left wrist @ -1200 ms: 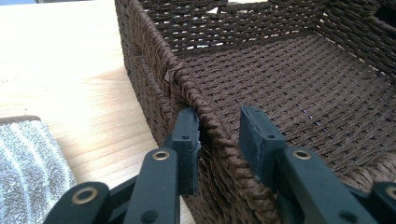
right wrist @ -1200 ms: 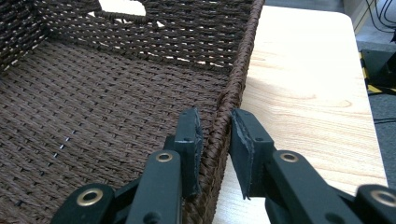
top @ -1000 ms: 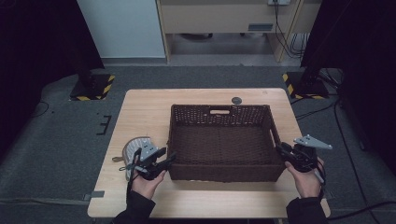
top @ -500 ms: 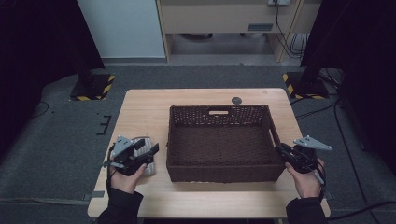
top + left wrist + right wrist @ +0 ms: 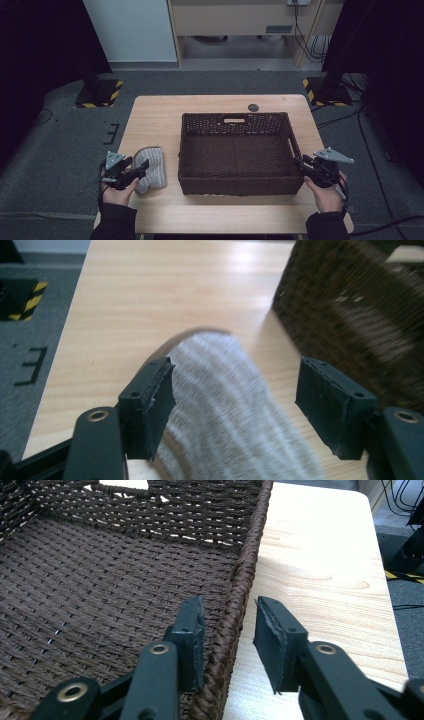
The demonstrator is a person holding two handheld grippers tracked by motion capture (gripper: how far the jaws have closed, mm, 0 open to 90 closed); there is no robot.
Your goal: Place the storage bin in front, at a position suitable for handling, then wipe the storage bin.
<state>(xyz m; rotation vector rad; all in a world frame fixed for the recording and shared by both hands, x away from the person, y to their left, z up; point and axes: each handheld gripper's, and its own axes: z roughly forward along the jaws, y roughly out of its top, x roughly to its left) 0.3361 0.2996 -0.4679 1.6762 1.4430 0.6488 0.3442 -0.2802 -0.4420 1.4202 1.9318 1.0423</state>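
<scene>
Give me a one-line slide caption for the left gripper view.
Left gripper, jaws just opened wide, poised over a grey striped cloth on the wooden table beside the wicker basket.

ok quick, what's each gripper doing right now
left gripper: open, jaws just opening, either side of the striped cloth.
right gripper: jaws astride the basket rim, just opening; grip unclear.

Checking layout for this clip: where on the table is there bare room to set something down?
Bare wood lies behind the striped cloth, left of the basket, and along the far edge by the small dark disc. The near-left corner is crowded by the cloth and left gripper; the basket's right side leaves a narrow strip.
</scene>
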